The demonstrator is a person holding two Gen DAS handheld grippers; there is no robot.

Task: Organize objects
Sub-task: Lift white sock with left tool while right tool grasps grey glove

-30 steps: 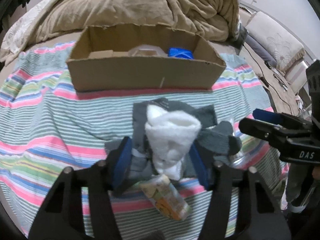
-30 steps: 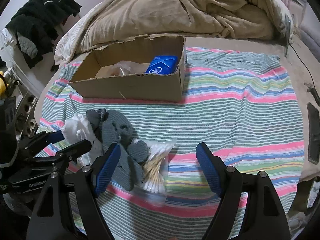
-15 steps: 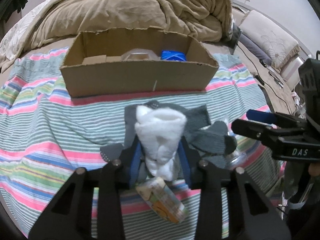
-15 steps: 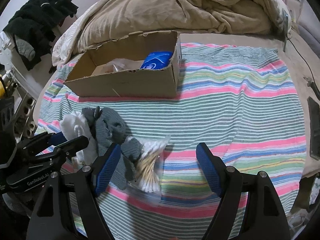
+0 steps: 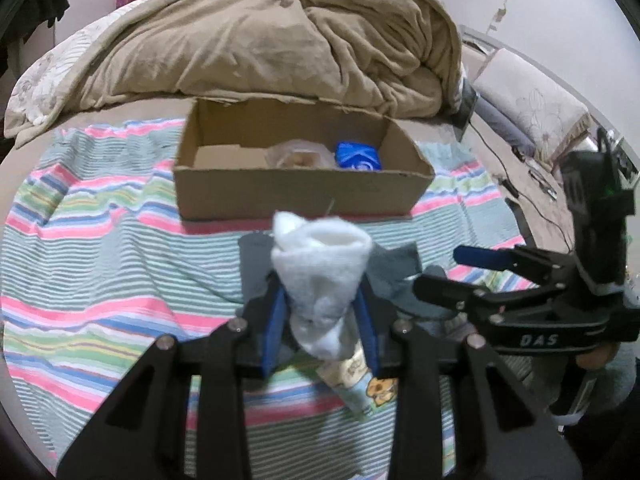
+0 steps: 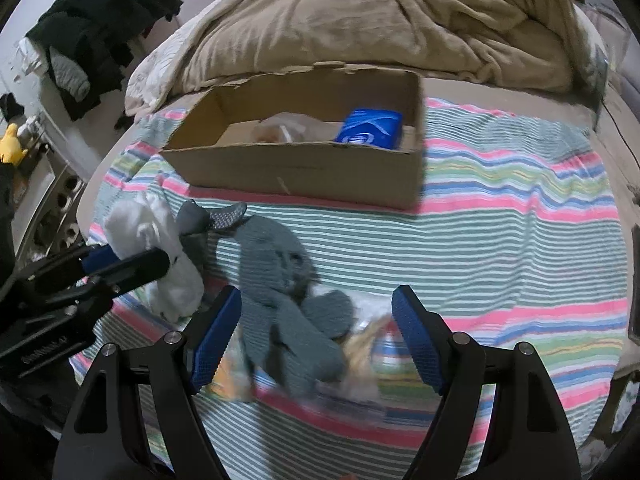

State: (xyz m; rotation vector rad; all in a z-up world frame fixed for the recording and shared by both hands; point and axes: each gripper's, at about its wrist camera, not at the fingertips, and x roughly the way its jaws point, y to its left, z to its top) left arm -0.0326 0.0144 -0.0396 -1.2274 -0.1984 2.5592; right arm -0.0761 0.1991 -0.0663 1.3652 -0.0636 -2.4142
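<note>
My left gripper (image 5: pixel 320 320) is shut on a white sock (image 5: pixel 320 276) and holds it lifted above the striped cloth (image 5: pixel 100 272); it also shows in the right wrist view (image 6: pixel 156 256). Grey socks (image 6: pixel 280 280) lie beneath and beside it. My right gripper (image 6: pixel 316 332) is open over the grey socks and a bag of cotton swabs (image 6: pixel 368 344). An open cardboard box (image 5: pixel 300 192) stands ahead, with a blue pack (image 5: pixel 358 156) and a clear bag (image 5: pixel 300 154) inside.
A small colourful carton (image 5: pixel 360 384) lies on the cloth under the left gripper. A tan duvet (image 5: pixel 260 40) is heaped behind the box. Dark clothes (image 6: pixel 100 32) hang at the far left. Cables (image 5: pixel 520 184) run along the bed's right edge.
My left gripper closed on the white sock and lifted it off the grey socks. My right gripper stayed open and shifted left over the grey socks.
</note>
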